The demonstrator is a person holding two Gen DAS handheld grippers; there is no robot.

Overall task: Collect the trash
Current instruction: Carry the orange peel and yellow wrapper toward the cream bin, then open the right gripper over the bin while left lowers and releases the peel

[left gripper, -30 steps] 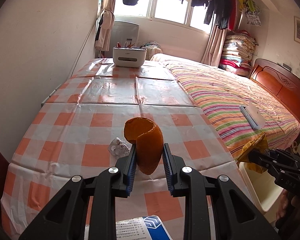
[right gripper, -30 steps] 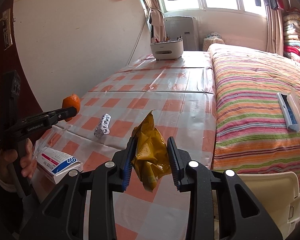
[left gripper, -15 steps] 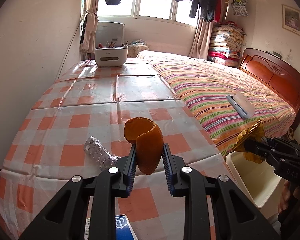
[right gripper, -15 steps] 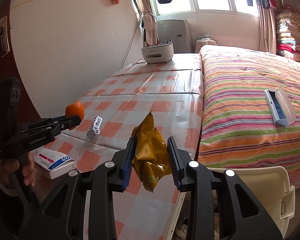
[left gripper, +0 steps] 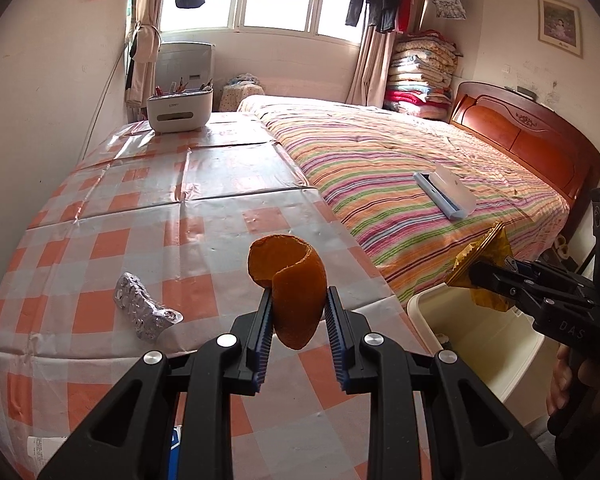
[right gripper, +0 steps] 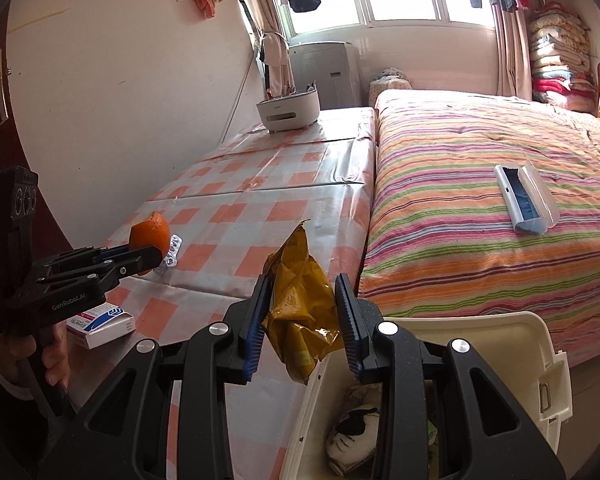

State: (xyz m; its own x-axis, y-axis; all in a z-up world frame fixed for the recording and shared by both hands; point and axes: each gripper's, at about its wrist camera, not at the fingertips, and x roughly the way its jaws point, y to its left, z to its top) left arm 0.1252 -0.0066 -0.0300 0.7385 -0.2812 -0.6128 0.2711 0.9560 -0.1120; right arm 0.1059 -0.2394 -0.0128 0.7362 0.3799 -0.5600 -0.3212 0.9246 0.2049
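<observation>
Both tools have swung toward the white bin [right gripper: 420, 360]: the right tool [right gripper: 300, 316], clamped on the yellow wrapper [right gripper: 298, 300], hangs over its rim, ready to release, the left tool [left gripper: 296, 316] gripping orange peel [left gripper: 290, 280] above the counter [left gripper: 140, 208], probably following

Both wrist views face the window, sharing table [left gripper: 204, 216] and bed [right gripper: 480, 208].

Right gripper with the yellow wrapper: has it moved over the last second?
Yes. The right gripper, shut on the yellow wrapper, has shifted off the checked table toward the white bin, whose inside now shows below it.
</observation>
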